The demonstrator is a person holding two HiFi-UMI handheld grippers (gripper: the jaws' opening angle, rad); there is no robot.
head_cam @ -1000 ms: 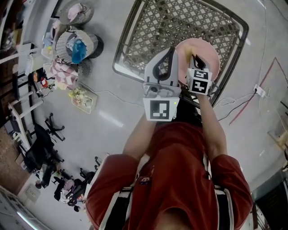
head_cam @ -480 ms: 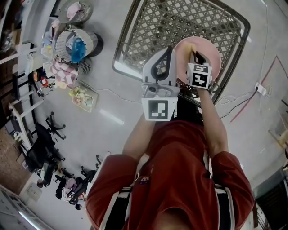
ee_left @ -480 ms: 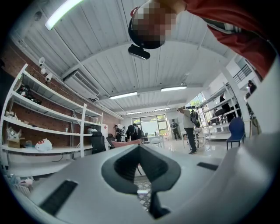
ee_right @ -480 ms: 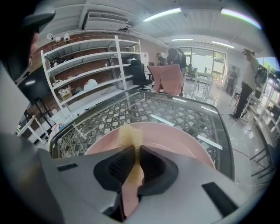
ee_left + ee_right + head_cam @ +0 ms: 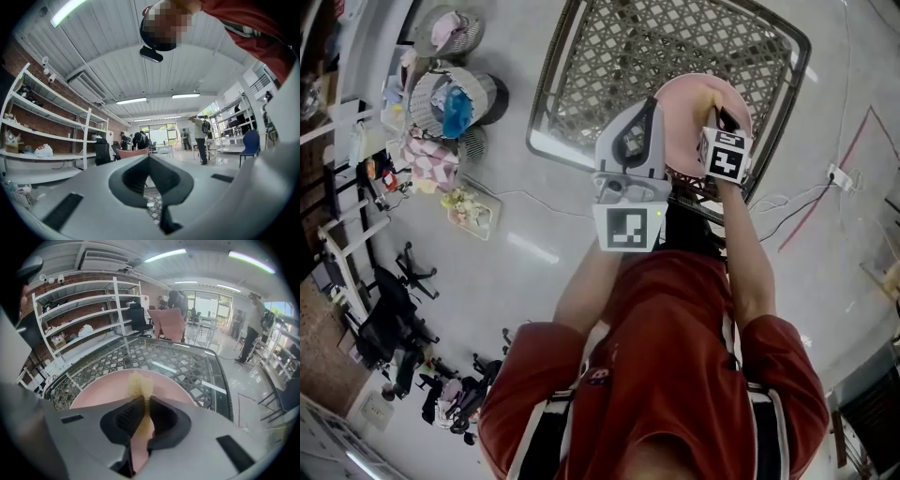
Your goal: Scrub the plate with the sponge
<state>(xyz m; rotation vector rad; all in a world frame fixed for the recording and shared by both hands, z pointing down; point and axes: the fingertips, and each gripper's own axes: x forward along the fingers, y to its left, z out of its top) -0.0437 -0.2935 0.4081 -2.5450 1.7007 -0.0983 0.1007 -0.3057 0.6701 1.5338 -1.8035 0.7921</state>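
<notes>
R gripper (image 5: 140, 401) clenched on sponge (image 5: 139, 383): soft, squashy, best pinched mid-body. Pink plate (image 5: 93, 394) lies at its 12 o'clock, at the 5 o'clock corner of the table (image 5: 187, 362); prob. stiff, slippery, breakable. L gripper (image 5: 149, 161) closed, empty.

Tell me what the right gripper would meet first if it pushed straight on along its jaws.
The pink plate. The right gripper is shut on the sponge, whose tip lies right over the plate's face. Whether it already touches, I cannot tell.
</notes>
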